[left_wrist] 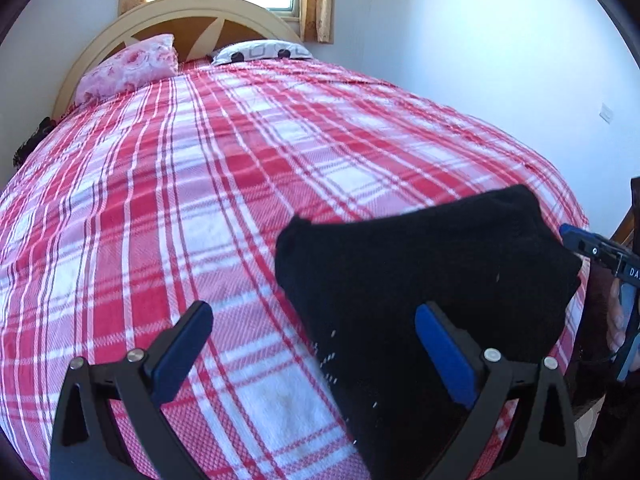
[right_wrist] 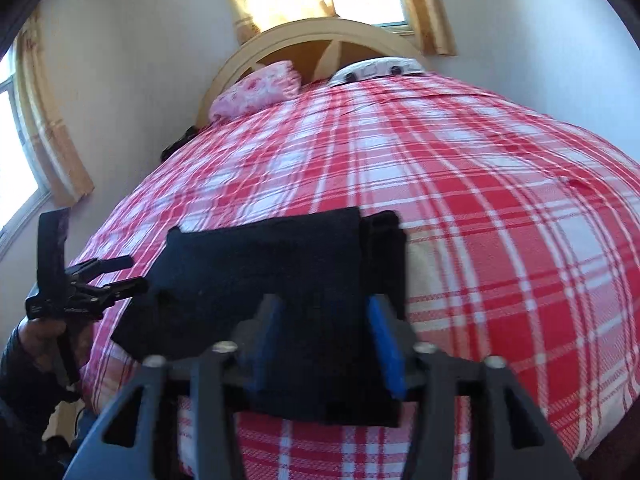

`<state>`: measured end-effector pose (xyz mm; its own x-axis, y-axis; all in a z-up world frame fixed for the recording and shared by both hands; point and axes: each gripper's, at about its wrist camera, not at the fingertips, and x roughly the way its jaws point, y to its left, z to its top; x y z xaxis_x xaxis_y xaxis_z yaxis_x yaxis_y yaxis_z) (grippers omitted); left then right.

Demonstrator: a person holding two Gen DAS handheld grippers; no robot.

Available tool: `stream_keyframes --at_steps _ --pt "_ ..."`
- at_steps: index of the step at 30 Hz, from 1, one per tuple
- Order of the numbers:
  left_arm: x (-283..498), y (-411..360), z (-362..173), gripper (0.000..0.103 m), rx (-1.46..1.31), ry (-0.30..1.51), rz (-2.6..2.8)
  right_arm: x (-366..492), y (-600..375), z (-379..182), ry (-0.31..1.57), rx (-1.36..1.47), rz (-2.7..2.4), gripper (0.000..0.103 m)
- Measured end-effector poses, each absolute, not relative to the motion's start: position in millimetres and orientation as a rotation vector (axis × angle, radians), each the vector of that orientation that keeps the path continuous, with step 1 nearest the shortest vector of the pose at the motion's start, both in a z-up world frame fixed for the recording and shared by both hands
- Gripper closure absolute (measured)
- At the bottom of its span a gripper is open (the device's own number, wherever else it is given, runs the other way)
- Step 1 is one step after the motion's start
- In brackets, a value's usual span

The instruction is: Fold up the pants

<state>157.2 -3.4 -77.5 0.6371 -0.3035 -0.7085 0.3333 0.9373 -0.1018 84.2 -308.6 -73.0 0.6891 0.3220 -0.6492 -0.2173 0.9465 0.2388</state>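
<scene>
The black pants (left_wrist: 424,264) lie folded into a compact dark block near the foot edge of the bed, on the red-and-white plaid blanket (left_wrist: 200,184), well short of the pillows at the far end. From my left gripper (left_wrist: 316,344) the block sits to the right and slightly ahead: my right finger hangs over its near-left corner while my left finger is over bare blanket. These jaws are spread wide with nothing between the pads.

My right gripper (right_wrist: 324,340) is the closer one. It points straight over the near edge of the pants (right_wrist: 280,280), and the blue pads stand apart on either side of the dark cloth without visibly pressing it; I judge that it is not clamped on the fabric. In that view the block's long axis runs left to right across the bed, with a narrower layer showing at its right end. My left gripper (right_wrist: 120,276) shows there just off the block's left end.

So any squaring-up or further fold turns on that axis: I judge the right gripper best placed for the near edge, the left for the left end.
</scene>
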Motion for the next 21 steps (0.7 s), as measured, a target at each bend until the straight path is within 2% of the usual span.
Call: stream_keyframes --at_steps 5,10,14,17,19,21 --pt "170.8 -38.3 -58.4 0.000 0.096 0.756 -0.446 77.2 -332.6 -77.2 0.758 0.275 0.292 0.040" --pt "195.7 -81.0 -77.3 0.000 0.156 0.831 -0.465 66.4 -334.3 -92.0 0.800 0.292 0.305 0.040" --pt "197.0 -103.7 -72.1 0.000 0.166 0.842 -0.495 61.8 -337.4 -106.3 0.831 0.318 0.335 0.041" --pt "198.2 -124.7 -58.0 0.000 0.153 0.839 -0.539 63.0 -337.0 -108.5 0.827 0.329 0.363 0.053" --pt "198.5 -142.5 -59.1 0.000 0.184 0.865 -0.571 62.8 -334.1 -108.0 0.818 0.314 0.373 0.064" --pt "201.0 -159.3 -67.1 0.000 0.221 0.883 -0.577 62.2 -334.6 -109.3 0.812 0.326 0.381 0.066"
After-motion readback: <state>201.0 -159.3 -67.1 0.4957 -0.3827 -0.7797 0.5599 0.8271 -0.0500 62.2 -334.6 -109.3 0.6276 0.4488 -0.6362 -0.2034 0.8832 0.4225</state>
